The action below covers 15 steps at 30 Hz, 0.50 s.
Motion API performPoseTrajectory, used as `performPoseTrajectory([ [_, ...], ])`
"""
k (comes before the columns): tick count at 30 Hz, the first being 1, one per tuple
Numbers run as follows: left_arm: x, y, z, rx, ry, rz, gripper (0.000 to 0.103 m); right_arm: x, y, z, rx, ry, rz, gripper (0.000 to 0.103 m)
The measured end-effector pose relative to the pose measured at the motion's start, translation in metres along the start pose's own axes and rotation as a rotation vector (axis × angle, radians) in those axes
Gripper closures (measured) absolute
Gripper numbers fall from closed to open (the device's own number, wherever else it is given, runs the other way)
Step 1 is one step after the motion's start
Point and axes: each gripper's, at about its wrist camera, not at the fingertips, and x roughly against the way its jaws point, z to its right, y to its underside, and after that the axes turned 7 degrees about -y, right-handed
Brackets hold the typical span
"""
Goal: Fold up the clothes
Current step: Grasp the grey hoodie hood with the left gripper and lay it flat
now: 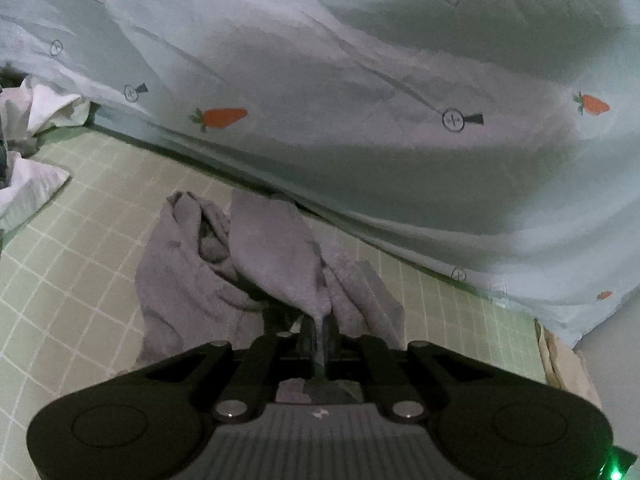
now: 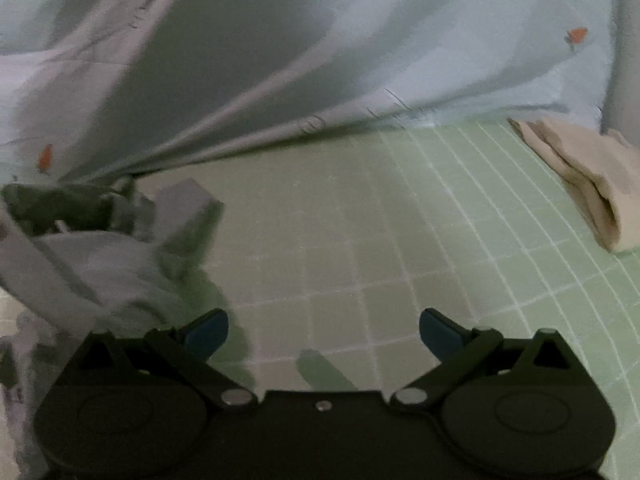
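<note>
A crumpled grey garment (image 1: 224, 264) lies on the green grid mat (image 1: 80, 272). My left gripper (image 1: 319, 328) is shut on a fold of this grey garment and holds it raised off the mat. In the right wrist view the same grey garment (image 2: 104, 256) sits at the left, blurred. My right gripper (image 2: 323, 330) is open and empty, low over the green mat (image 2: 360, 240), to the right of the garment. Its blue fingertips (image 2: 208, 330) are spread wide apart.
A pale blue sheet with carrot prints (image 1: 360, 80) hangs along the far edge of the mat, also in the right wrist view (image 2: 320, 60). White clothes (image 1: 36, 152) lie at the far left. A folded beige garment (image 2: 588, 176) lies at the right.
</note>
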Motion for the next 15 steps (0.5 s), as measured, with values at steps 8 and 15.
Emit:
performPoseTrajectory([
  [8, 0.004, 0.014, -0.013, -0.035, -0.128, -0.020, 0.017, 0.004, -0.005, -0.031, 0.058, -0.050, 0.021, 0.000],
  [15, -0.014, 0.051, -0.032, -0.145, -0.315, -0.186, 0.015, -0.015, -0.034, -0.070, 0.119, -0.218, 0.058, 0.000],
])
